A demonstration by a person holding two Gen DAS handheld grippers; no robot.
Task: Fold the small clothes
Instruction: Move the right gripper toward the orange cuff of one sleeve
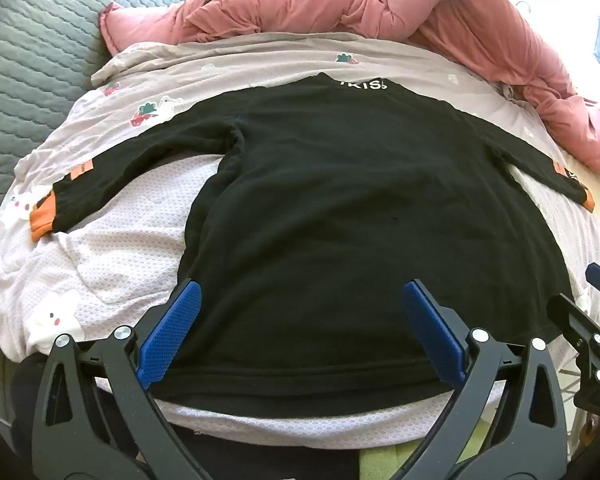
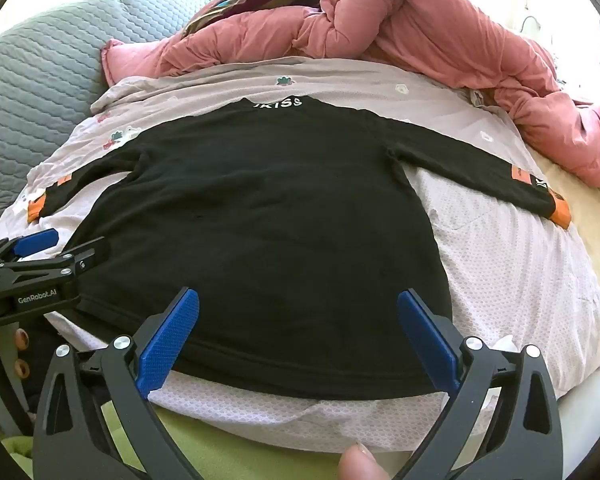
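Black long-sleeved top (image 1: 332, 208) spread flat, front down or up not clear, on a pale lilac sheet (image 1: 112, 256) over a bed. Both sleeves stretched out sideways, orange cuffs (image 1: 42, 220) at the ends, white lettering at the collar (image 2: 278, 103) on the far side. Soft, fleecy-looking knit, matte, hem a gentle curve nearest the cameras. Sheet finely textured, printed with small bunnies and strawberries. Bunched pink quilted duvet (image 2: 440, 36) behind, grey quilted cover (image 1: 32, 60) far left.

Left gripper (image 1: 300, 328) and right gripper (image 2: 298, 328) both hovering over the hem, blue ribbed pads spread wide, nothing between them, nothing grasped. A thumb tip (image 2: 358, 466) at the bottom edge of the right view.

Likely the very start: garment laid out, no fold made. Next probably a pinch on a sleeve or side edge, then a carry across the body.
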